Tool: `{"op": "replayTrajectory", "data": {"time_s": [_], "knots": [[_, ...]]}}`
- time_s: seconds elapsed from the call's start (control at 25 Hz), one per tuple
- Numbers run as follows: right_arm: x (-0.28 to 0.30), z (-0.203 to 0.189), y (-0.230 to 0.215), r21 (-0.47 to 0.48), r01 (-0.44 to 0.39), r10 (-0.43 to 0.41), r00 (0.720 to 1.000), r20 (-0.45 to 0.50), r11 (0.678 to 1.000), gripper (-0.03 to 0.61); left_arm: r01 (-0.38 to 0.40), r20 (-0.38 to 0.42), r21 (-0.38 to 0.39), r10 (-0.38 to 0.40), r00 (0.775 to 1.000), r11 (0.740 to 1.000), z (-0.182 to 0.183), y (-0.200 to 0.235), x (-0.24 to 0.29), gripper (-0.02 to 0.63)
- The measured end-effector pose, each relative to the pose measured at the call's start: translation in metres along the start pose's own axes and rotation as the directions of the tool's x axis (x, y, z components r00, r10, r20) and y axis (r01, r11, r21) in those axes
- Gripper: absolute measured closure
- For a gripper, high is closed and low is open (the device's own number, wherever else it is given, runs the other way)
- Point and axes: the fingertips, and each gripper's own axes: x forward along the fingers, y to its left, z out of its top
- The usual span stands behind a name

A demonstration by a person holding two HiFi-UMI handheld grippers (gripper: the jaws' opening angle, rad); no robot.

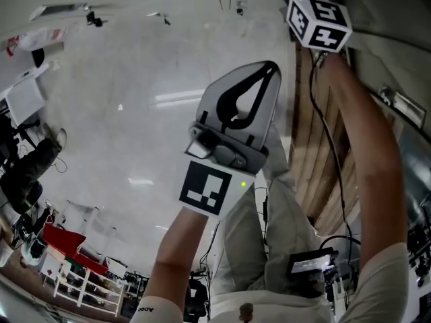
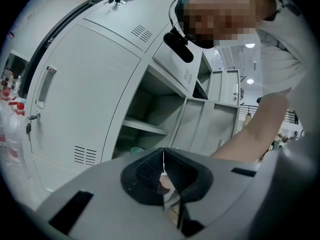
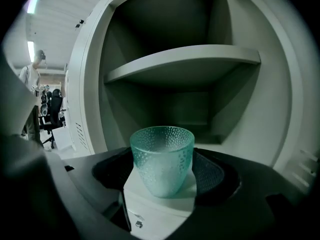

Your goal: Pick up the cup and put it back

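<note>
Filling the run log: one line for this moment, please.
left tool: shut, empty | right tool: astride cup, grip unclear | cup: upright on white ledge in open locker

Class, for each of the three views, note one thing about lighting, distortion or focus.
Head view: light reflections streak the pale floor, while the left gripper is sharp. Left gripper view: the fisheye lens bows the locker doors, and the ceiling lights blow out. Right gripper view: the cup is crisp and softly lit, the locker interior is dim, and the corners are vignetted black.
</note>
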Motion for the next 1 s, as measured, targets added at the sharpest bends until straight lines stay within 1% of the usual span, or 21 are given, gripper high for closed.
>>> {"op": "replayTrajectory", "data": {"time_s": [0.08, 0.2, 0.32, 0.48, 0.6, 0.64, 0.68, 0.72, 0.8, 0.88, 1.0], "knots": [[0.001, -0.006, 0.0, -0.002, 0.004, -0.004, 1.0, -0.027, 1.0, 0.235, 0.008, -0.007, -0.002, -0.008, 1.0, 1.0, -0.003, -0.004, -0.001, 0.606], [-0.003, -0.01, 0.002, 0.021, -0.004, 0.005, 0.999, -0.04, 1.0, 0.235, 0.021, -0.019, 0.003, -0.021, 1.0, 1.0, -0.007, -0.009, -0.002, 0.605], [-0.012, -0.017, 0.007, 0.01, -0.02, 0.02, 0.998, -0.06, 1.0, 0.235, 0.024, -0.032, 0.002, -0.023, 0.999, 1.0, -0.01, -0.011, -0.003, 0.605], [-0.042, -0.033, 0.013, 0.01, -0.018, 0.019, 0.994, -0.108, 1.0, 0.236, 0.011, -0.037, -0.006, -0.011, 0.999, 1.0, -0.009, -0.01, -0.009, 0.604], [-0.076, -0.041, 0.021, 0.059, -0.022, 0.029, 0.991, -0.127, 0.998, 0.25, -0.002, -0.037, -0.018, 0.001, 0.999, 1.0, -0.007, -0.011, -0.015, 0.604], [-0.089, -0.041, 0.021, 0.077, -0.007, 0.017, 0.992, -0.128, 0.997, 0.32, -0.003, -0.036, -0.019, 0.003, 0.999, 1.0, -0.005, -0.012, -0.016, 0.606], [-0.104, -0.039, 0.021, 0.095, 0.014, -0.001, 0.992, -0.128, 0.995, 0.431, -0.004, -0.034, -0.019, 0.004, 0.999, 1.0, -0.004, -0.014, -0.018, 0.605], [-0.121, -0.037, 0.022, 0.115, 0.031, -0.016, 0.991, -0.131, 0.993, 0.519, -0.005, -0.035, -0.021, 0.004, 0.999, 1.0, -0.001, -0.018, -0.019, 0.606], [-0.158, -0.029, 0.026, 0.16, 0.044, -0.021, 0.989, -0.143, 0.986, 0.548, -0.001, -0.04, -0.029, 0.0, 0.999, 1.0, 0.006, -0.03, -0.024, 0.606], [-0.192, -0.018, 0.032, 0.196, 0.037, -0.011, 0.991, -0.134, 0.98, 0.553, 0.015, -0.036, -0.025, -0.016, 0.999, 1.0, 0.018, -0.042, -0.027, 0.606], [-0.237, 0.006, 0.043, 0.206, 0.003, 0.015, 0.996, -0.085, 0.979, 0.554, 0.058, -0.02, 0.019, -0.057, 0.998, 0.998, 0.038, -0.056, -0.03, 0.606]]}}
